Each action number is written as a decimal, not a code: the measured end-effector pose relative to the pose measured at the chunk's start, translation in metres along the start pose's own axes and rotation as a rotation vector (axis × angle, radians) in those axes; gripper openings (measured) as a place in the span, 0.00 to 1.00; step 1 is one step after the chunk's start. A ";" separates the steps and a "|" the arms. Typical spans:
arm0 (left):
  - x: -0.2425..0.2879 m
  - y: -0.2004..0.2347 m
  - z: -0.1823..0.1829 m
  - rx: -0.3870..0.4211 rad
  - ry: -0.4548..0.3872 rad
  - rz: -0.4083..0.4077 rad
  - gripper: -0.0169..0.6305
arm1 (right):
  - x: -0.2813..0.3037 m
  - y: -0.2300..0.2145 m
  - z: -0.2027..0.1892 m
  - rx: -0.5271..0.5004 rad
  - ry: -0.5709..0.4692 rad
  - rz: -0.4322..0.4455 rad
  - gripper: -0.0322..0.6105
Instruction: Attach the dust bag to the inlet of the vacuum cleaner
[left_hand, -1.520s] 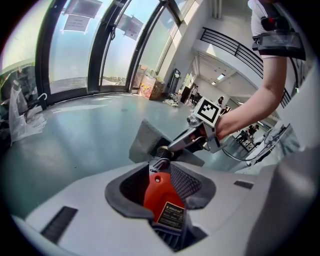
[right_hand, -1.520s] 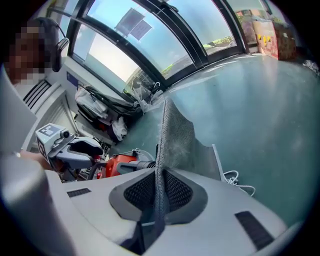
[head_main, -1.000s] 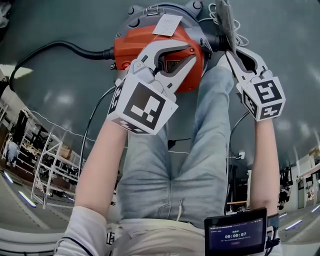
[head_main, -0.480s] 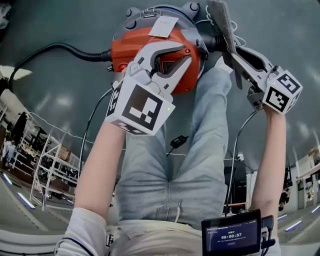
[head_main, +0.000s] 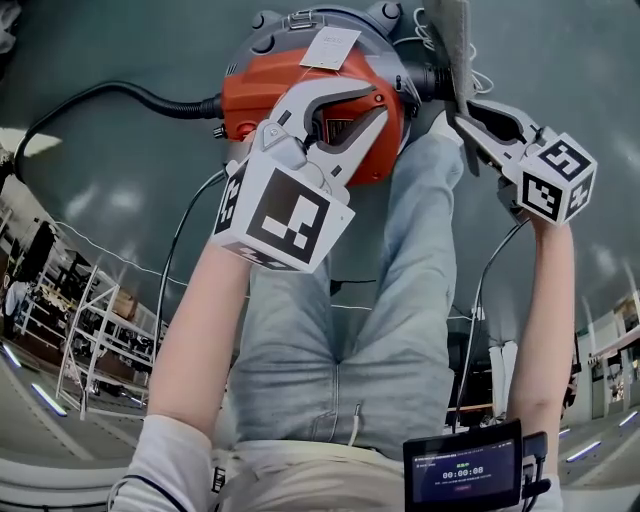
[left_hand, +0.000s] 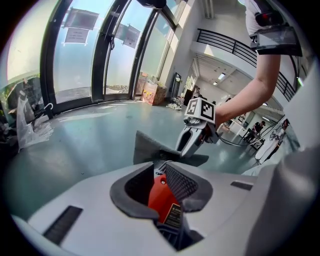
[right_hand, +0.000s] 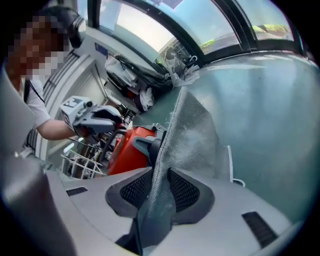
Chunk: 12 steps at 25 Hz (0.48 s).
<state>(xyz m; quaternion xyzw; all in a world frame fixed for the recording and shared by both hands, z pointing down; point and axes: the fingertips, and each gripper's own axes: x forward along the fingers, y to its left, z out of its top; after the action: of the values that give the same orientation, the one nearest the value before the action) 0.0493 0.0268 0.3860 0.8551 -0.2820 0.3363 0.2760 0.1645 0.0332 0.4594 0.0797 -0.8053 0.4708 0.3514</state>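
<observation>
Left gripper beside forward-pointing dust bag

1. Small screen at the right forearm: a timer reading 00:00:08; the line above it is too small to read.
2. White tag on the vacuum cleaner: print too small to read.
3. Black label on its red body: illegible.
</observation>
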 end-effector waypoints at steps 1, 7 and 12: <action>0.000 0.000 0.000 0.000 -0.001 0.004 0.15 | 0.006 0.000 0.000 -0.023 0.026 -0.032 0.20; 0.001 0.000 -0.002 0.010 -0.006 0.015 0.15 | 0.003 -0.001 -0.002 0.067 -0.011 -0.114 0.16; 0.002 0.001 -0.002 0.002 -0.012 0.023 0.15 | -0.008 0.002 -0.004 0.225 -0.099 -0.048 0.12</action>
<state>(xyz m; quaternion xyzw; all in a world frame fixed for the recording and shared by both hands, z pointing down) 0.0487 0.0263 0.3886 0.8540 -0.2932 0.3347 0.2695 0.1719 0.0362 0.4537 0.1612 -0.7616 0.5451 0.3113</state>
